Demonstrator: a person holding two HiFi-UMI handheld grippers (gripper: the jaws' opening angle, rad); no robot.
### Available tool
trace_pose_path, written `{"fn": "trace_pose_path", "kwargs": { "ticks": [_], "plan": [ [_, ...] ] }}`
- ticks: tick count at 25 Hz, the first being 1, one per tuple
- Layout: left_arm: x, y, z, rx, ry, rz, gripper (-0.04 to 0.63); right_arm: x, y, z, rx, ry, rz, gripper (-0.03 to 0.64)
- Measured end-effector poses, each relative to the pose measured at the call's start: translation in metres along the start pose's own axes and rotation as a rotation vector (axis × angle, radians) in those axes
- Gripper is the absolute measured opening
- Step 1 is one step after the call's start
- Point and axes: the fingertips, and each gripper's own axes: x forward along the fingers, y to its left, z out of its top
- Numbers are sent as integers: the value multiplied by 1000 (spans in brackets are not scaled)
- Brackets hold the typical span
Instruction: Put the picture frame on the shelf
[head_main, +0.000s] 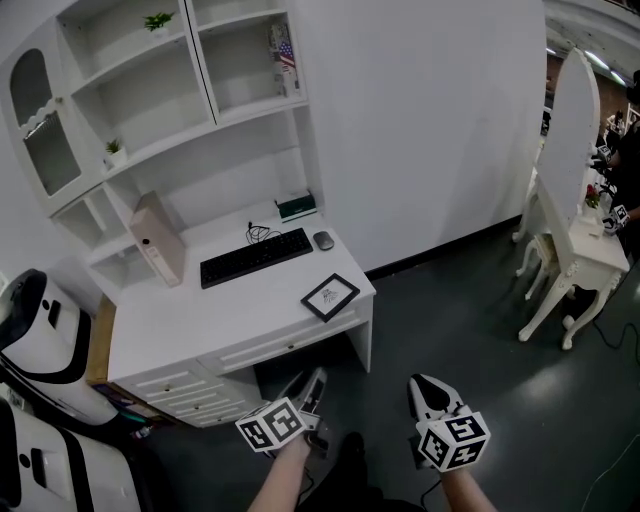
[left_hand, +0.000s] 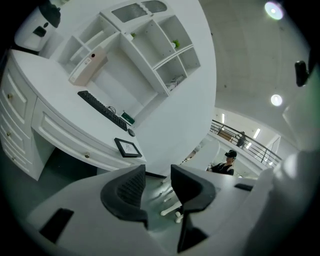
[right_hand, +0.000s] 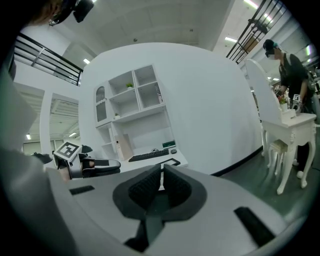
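The white plastic left gripper and the white plastic right gripper have smooth, rounded shells. Each carries a white cube printed with black square markers at its rear. Dark grey ribbed pads line the jaws, and black rectangular slots sit in the shells behind them

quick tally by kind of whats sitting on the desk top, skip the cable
keyboard: 1
mouse: 1
picture frame: 1
beige binder: 1
green box: 1
total: 5
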Motion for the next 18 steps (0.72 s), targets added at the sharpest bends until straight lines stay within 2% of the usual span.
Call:
{"fn": "trace_pose_path", "kwargs": {
  "ticks": [4, 13, 18],
  "plan": [
    [30, 13, 14, -71, -12, -14, 138, 33, -9, 4, 9, 21, -5, 2],
    [90, 59, 34, -217, 17, -2, 167, 116, -26, 18, 1, 72, 1, 2],
    [116, 84, 45, -328, 21, 7, 186, 151, -34, 26, 5, 87, -2, 3]
  ]
}}
